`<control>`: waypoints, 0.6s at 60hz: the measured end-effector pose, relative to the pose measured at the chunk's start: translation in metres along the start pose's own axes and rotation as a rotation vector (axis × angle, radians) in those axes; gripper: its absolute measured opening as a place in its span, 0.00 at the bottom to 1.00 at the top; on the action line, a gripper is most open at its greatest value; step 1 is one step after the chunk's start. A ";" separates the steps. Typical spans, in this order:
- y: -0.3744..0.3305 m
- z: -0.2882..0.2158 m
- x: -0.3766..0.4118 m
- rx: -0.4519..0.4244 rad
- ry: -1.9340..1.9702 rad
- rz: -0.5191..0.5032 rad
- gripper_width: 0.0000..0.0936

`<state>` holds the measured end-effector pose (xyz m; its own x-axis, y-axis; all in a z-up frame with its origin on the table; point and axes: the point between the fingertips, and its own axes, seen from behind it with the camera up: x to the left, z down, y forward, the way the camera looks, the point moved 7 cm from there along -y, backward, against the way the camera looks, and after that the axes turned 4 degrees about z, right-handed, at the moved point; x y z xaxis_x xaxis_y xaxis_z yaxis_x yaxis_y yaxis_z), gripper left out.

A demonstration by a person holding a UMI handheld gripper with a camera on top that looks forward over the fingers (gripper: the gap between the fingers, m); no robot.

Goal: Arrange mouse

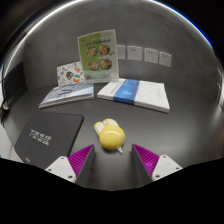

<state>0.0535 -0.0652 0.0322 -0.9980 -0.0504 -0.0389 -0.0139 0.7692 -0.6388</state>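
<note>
Claw: open, magenta pads spread, nothing gripped.
Mouse: small yellow rounded plastic mouse, at twelve o'clock just ahead of the fingertips.
Mat: dark rectangular mouse mat, ten o'clock.
Advice: I'd centre over it, then squeeze gently.

Yellow mouse, magenta gripper pads, black mat, white-and-blue booklet, grey table

1. A small yellow rounded mouse lies on the dark grey table, centre of the frame, just ahead of the open gripper.
2. Its magenta pads flank a gap below the mouse.
3. A black rectangular mouse mat lies lower left.
4. White booklets and an upright green-printed leaflet sit beyond.
</note>
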 end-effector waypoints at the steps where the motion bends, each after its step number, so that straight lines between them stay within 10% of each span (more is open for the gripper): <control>1: 0.003 -0.001 -0.001 0.001 -0.011 -0.006 0.86; 17: 0.045 -0.035 -0.007 0.008 -0.039 -0.055 0.85; 36: 0.061 -0.048 -0.007 -0.005 -0.009 -0.032 0.51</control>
<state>0.0564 0.0128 0.0306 -0.9964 -0.0809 -0.0253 -0.0465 0.7705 -0.6357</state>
